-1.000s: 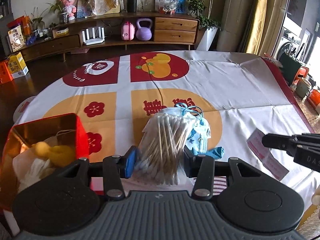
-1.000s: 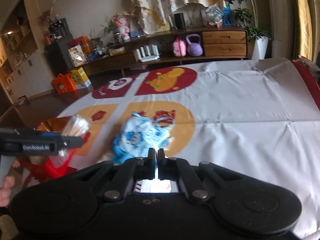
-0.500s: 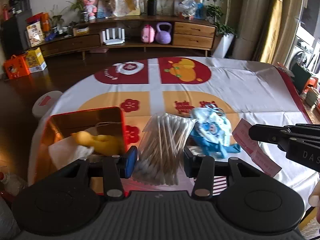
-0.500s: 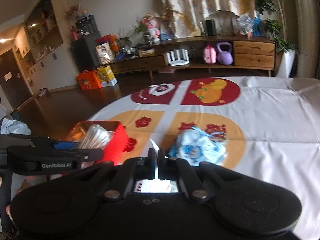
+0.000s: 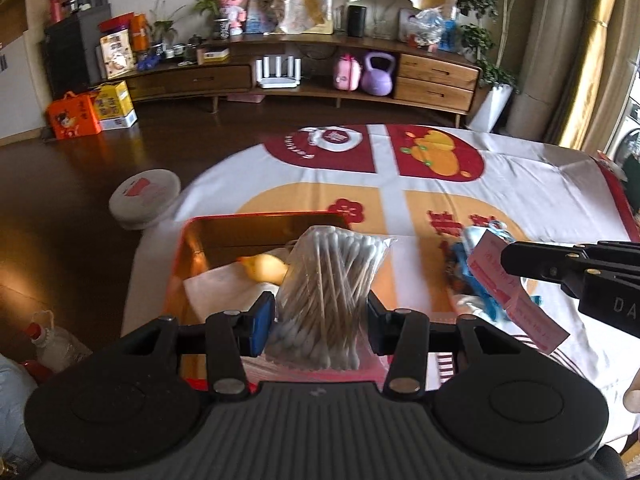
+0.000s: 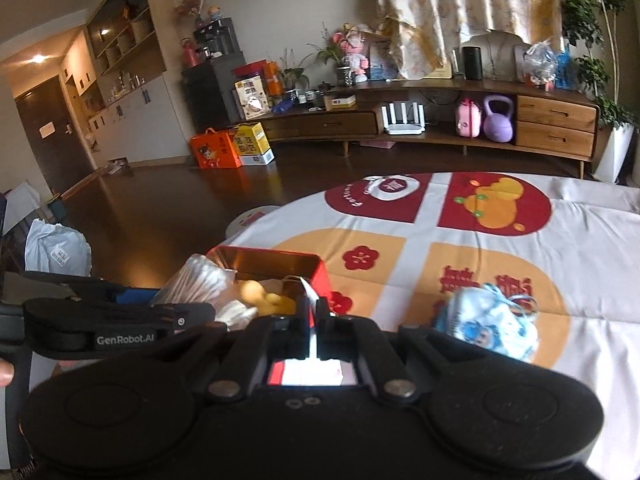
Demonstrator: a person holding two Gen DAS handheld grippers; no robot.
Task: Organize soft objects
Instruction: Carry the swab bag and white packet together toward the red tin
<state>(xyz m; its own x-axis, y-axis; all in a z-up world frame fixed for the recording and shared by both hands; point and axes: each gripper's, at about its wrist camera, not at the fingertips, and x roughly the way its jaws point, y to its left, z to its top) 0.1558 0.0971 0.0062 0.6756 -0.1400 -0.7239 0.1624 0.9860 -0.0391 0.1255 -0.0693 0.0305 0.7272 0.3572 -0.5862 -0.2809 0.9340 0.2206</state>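
Note:
My left gripper (image 5: 320,316) is shut on a clear bag of cotton swabs (image 5: 328,284) and holds it above the open red tin box (image 5: 256,224). The box holds a yellow soft toy (image 5: 264,266) and white cloth (image 5: 224,284). My right gripper (image 6: 314,312) is shut on a thin pink-and-white packet (image 6: 310,296), which also shows in the left wrist view (image 5: 504,280), just right of the box. A blue-and-white soft bundle (image 6: 488,328) lies on the tablecloth to the right. The swab bag also shows in the right wrist view (image 6: 200,280).
The table carries a white cloth with red and orange patches (image 5: 432,160). Its left edge drops to a dark wooden floor with a round white stool (image 5: 144,196). A long wooden sideboard (image 5: 320,76) stands at the far wall.
Both grippers have moved left with their loads. The swab bag went from over the orange patch to over the red tin box. The right gripper now sits beside the box.

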